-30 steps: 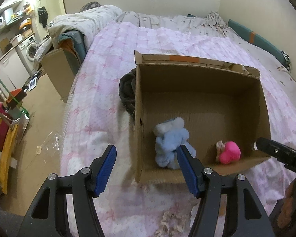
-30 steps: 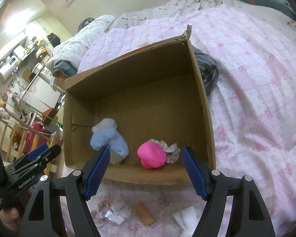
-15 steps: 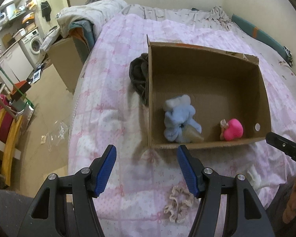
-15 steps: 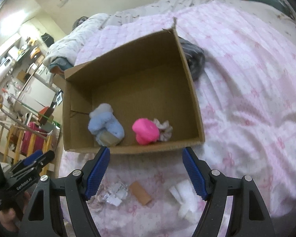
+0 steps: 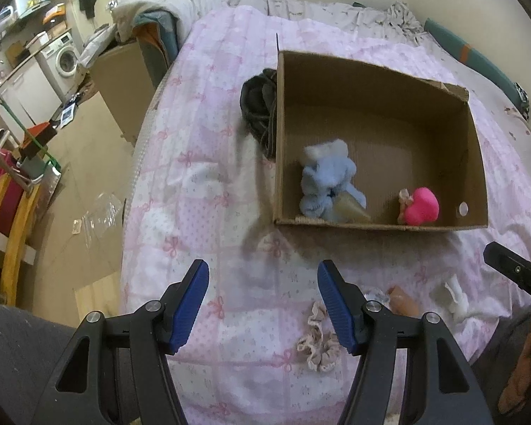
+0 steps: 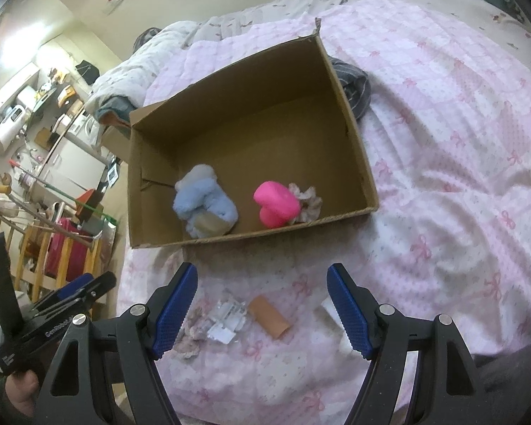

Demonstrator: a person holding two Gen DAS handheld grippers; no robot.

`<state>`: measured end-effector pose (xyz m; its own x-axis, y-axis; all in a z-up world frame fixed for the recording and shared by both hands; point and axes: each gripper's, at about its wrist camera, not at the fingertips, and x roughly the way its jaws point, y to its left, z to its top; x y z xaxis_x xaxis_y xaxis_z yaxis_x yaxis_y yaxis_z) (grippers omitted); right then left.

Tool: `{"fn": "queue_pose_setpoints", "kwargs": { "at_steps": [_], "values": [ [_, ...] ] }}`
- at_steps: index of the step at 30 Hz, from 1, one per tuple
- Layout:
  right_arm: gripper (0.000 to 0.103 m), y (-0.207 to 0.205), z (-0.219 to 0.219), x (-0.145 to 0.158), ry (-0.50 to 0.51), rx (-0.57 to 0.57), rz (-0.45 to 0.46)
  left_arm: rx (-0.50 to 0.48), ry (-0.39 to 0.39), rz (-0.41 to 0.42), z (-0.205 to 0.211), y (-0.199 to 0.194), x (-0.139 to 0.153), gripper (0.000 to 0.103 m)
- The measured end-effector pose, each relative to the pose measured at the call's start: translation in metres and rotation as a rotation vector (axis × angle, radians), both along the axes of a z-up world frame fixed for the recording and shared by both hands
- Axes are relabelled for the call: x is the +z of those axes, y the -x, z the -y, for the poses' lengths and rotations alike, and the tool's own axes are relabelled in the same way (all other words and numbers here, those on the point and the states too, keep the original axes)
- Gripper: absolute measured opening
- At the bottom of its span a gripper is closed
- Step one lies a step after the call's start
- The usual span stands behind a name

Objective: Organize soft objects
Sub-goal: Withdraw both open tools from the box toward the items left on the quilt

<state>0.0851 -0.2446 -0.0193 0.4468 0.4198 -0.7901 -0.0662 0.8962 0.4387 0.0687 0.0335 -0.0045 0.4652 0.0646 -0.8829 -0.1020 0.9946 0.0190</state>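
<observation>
Tongs are gaping wide and empty: left tongs (image 5: 262,304) hovering beside the scrunchie (image 5: 317,340) lying on the bed (image 5: 201,177), right tongs (image 6: 262,308) above the brown tube (image 6: 268,316). Pinching bedding risks dragging the box (image 6: 350,131).

A pink bow-print quilt (image 5: 201,184) is covering the bed, carrying an open cardboard box (image 5: 474,163) lying ahead of both claws. A dark garment (image 5: 255,106) is bunching against the box's far side wall. Nearer the claws, a beige scrunchie (image 5: 315,347), a tan tube (image 6: 268,316), crumpled clear plastic (image 6: 224,322) and a white scrap (image 5: 455,295) are lying loose on the quilt.
</observation>
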Motion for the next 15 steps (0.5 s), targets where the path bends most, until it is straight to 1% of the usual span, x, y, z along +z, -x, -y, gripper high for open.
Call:
{"fn": "queue_pose_setpoints", "kwargs": {
  "at_steps": [4,8,15],
  "values": [
    [0.080,0.005,-0.005,-0.002,0.000,0.016,-0.014,-0.001,0.008,-0.020,0.001,0.003,-0.005,0.061],
    [0.080,0.006,-0.014,-0.008,0.020,0.043,-0.037,0.012,0.053,-0.071,-0.002,0.001,-0.014,0.061],
    [0.080,0.003,-0.020,-0.021,0.046,0.063,-0.092,0.034,0.080,-0.123,-0.004,-0.005,-0.027,0.061]
  ]
}}
